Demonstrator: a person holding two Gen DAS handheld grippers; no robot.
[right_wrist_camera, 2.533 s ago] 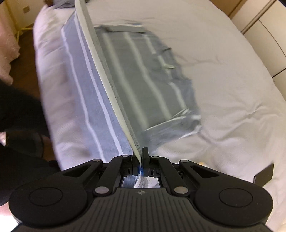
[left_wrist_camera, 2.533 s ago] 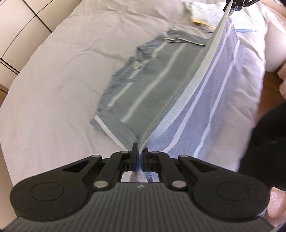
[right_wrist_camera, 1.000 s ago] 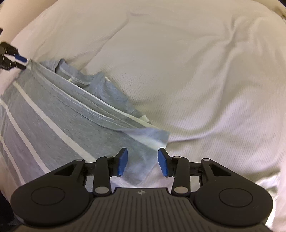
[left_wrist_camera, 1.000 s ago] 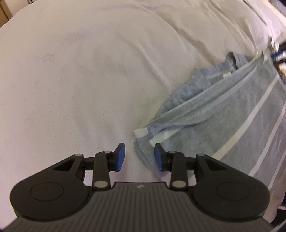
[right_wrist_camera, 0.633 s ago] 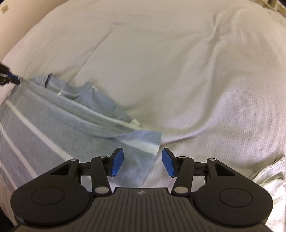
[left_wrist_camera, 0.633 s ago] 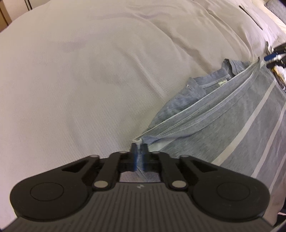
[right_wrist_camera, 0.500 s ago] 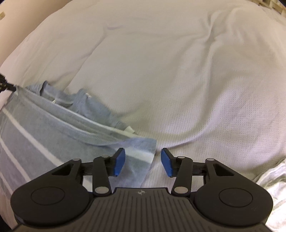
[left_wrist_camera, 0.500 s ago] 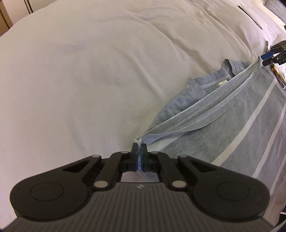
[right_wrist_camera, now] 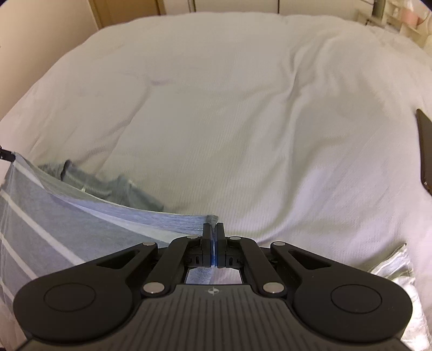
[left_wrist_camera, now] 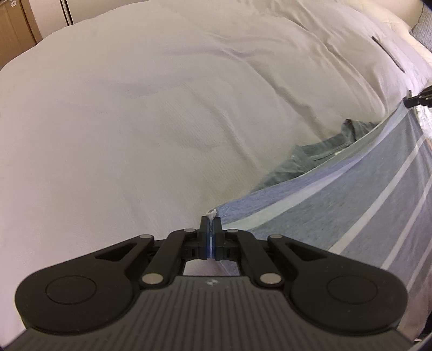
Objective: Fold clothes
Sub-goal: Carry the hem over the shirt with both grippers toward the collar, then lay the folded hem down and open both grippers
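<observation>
A grey-blue striped shirt (left_wrist_camera: 351,205) hangs stretched between my two grippers above a white bed (left_wrist_camera: 162,113). My left gripper (left_wrist_camera: 211,220) is shut on one corner of its folded edge, a white bit of hem poking out past the tips. In the right wrist view the same striped shirt (right_wrist_camera: 67,224) runs off to the left, and my right gripper (right_wrist_camera: 213,225) is shut on its other corner. The shirt's collar part (right_wrist_camera: 89,183) sags lower, near the bedcover. Each gripper's tip shows at the far edge of the other's view.
The white bedcover (right_wrist_camera: 243,121) spreads wide ahead of both grippers. A dark flat object (right_wrist_camera: 425,151) lies at the right edge of the bed. Another pale striped cloth (right_wrist_camera: 397,272) sits at the lower right. Wardrobe doors (left_wrist_camera: 24,24) stand beyond the bed's far left.
My right gripper has shut on the shirt's corner. Both grippers have lifted the folded edge off the bed, so the shirt now hangs taut between them.
</observation>
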